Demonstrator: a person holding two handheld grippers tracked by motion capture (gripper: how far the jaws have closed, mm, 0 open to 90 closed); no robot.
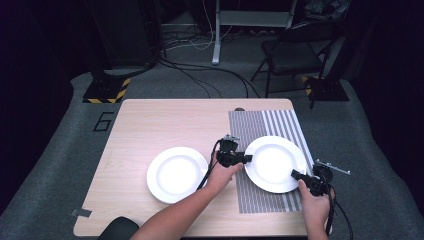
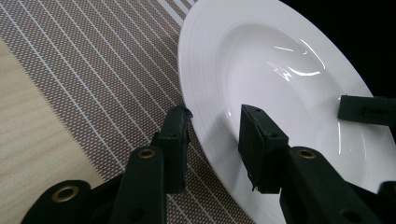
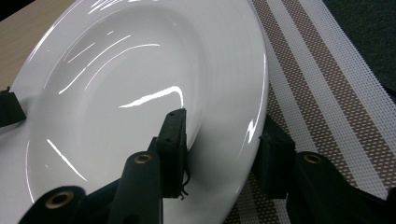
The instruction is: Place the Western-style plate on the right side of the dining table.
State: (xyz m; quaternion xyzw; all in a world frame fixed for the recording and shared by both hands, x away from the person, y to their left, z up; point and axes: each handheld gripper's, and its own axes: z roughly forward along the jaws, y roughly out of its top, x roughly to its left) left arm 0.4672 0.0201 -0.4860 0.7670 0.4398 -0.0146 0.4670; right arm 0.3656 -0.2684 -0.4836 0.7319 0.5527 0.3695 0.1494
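- The right-hand white plate (image 1: 274, 163) lies on the striped placemat (image 1: 260, 200) at the right side of the tabletop (image 1: 145, 125); a second white plate (image 1: 177, 174) sits to its left on bare wood, well apart from the mat's far edge.
- The left gripper (image 1: 247, 158) meets the plate's left rim. The person's left forearm (image 1: 185, 212) comes up diagonally from the near edge, hand (image 1: 222, 172) wrapped around the gripper body.
- In the left gripper view its fingers (image 2: 175, 140) stand apart, astride the rim: one over the mat outside the plate, the other above the plate's inner slope. They are not closed on it.
- The right gripper (image 1: 295, 174) meets the near-right rim, the right hand (image 1: 314, 200) rising almost straight from the near edge.
- In the right gripper view its fingers (image 3: 173, 140) are also spread either side of the rim, one inside the bowl, one outside over the mat.
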